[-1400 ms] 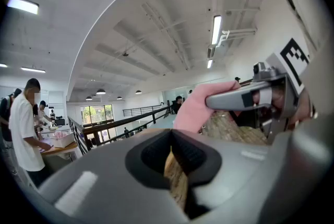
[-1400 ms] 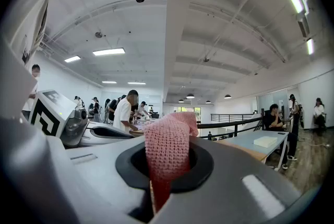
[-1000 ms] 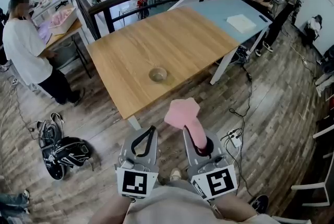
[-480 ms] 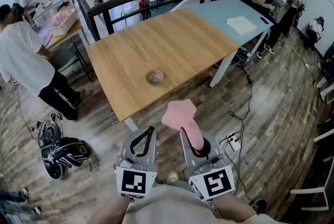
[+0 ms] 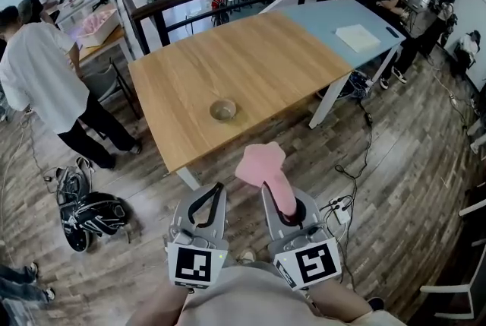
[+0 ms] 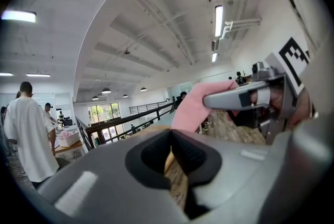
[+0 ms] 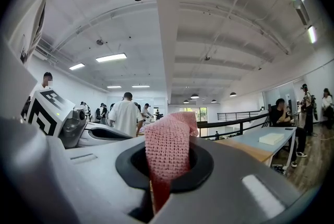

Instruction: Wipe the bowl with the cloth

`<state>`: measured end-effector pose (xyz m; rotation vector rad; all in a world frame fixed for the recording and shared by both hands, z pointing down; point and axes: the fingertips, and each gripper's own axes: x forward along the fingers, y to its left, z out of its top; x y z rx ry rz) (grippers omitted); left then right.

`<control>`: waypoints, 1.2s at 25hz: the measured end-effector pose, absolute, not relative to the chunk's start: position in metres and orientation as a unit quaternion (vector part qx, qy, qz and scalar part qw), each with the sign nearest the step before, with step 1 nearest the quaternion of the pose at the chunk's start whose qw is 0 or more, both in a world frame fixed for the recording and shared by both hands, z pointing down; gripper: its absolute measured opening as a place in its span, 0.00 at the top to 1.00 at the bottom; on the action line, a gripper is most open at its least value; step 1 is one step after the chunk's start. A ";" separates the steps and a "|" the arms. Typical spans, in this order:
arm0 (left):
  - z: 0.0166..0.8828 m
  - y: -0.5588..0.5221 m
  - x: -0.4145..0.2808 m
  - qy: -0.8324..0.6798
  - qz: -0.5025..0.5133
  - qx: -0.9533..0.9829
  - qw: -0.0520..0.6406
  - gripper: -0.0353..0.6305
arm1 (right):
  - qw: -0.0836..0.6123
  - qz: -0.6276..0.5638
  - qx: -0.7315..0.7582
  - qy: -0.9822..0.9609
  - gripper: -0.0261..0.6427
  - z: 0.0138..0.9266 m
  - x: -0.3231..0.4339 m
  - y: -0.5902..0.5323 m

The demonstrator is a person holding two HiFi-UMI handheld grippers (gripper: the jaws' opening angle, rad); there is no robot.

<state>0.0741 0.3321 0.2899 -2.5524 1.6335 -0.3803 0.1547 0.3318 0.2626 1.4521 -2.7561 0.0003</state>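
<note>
Edging toward the table (image 5: 258, 58), the person is carrying the right gripper (image 5: 277, 193), clamping the cloth (image 5: 260, 163), and the left gripper (image 5: 218, 188), closed and empty, closer to the bowl (image 5: 222, 109), which is sitting well ahead, unwiped.

A broad rectangular light-wood tabletop (image 5: 258, 62) on white legs is carrying a small round brownish bowl (image 5: 223, 109), which is sitting upright and alone on the wood, near its front edge. Well beyond the bowl, to its right, a pale blue tabletop (image 5: 323, 13) is adjoining the wood, and a flat white pad (image 5: 358, 36) is lying on it.
</note>
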 end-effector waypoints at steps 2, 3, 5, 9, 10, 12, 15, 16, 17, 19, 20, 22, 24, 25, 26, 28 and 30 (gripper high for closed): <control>0.291 0.333 0.077 0.539 -0.127 -0.832 0.042 0.94 | 0.012 0.002 0.463 -0.886 0.94 0.263 0.159 0.331; 0.291 0.333 0.078 0.541 -0.129 -0.830 0.041 0.94 | 0.011 0.004 0.461 -0.887 0.94 0.263 0.160 0.331; 0.292 0.333 0.080 0.544 -0.132 -0.828 0.040 0.94 | 0.010 0.006 0.456 -0.890 0.94 0.263 0.161 0.329; 0.296 0.327 0.076 0.551 -0.133 -0.823 0.036 0.94 | 0.014 0.004 0.451 -0.893 0.94 0.268 0.159 0.321; 0.297 0.324 0.074 0.553 -0.132 -0.822 0.035 0.94 | 0.016 0.004 0.450 -0.893 0.94 0.269 0.158 0.318; 0.300 0.317 0.070 0.554 -0.131 -0.821 0.034 0.94 | 0.018 0.006 0.451 -0.892 0.94 0.272 0.156 0.312; 0.306 0.304 0.065 0.553 -0.132 -0.822 0.029 0.94 | 0.022 0.007 0.454 -0.891 0.94 0.276 0.152 0.299; 0.308 0.299 0.063 0.552 -0.132 -0.823 0.028 0.94 | 0.024 0.007 0.455 -0.890 0.94 0.278 0.151 0.294; 0.310 0.293 0.062 0.551 -0.131 -0.824 0.027 0.94 | 0.027 0.007 0.457 -0.889 0.94 0.280 0.149 0.289; 0.312 0.280 0.059 0.549 -0.126 -0.826 0.025 0.94 | 0.031 0.007 0.458 -0.888 0.94 0.283 0.145 0.277; 0.313 0.272 0.057 0.547 -0.125 -0.827 0.025 0.94 | 0.032 0.005 0.459 -0.888 0.94 0.284 0.143 0.271; 0.314 0.256 0.052 0.543 -0.123 -0.830 0.023 0.94 | 0.036 0.001 0.461 -0.887 0.94 0.285 0.136 0.256; 0.316 0.239 0.046 0.539 -0.123 -0.833 0.023 0.94 | 0.040 0.000 0.463 -0.885 0.94 0.286 0.129 0.240; 0.316 0.230 0.042 0.537 -0.124 -0.834 0.023 0.94 | 0.041 0.001 0.465 -0.884 0.94 0.287 0.126 0.231; 0.316 0.221 0.039 0.535 -0.124 -0.835 0.023 0.94 | 0.042 0.003 0.467 -0.883 0.94 0.287 0.123 0.222; 0.317 0.201 0.031 0.533 -0.126 -0.837 0.024 0.94 | 0.042 0.007 0.470 -0.882 0.94 0.287 0.116 0.203; 0.318 0.182 0.023 0.532 -0.125 -0.837 0.022 0.94 | 0.044 0.007 0.473 -0.880 0.94 0.288 0.109 0.184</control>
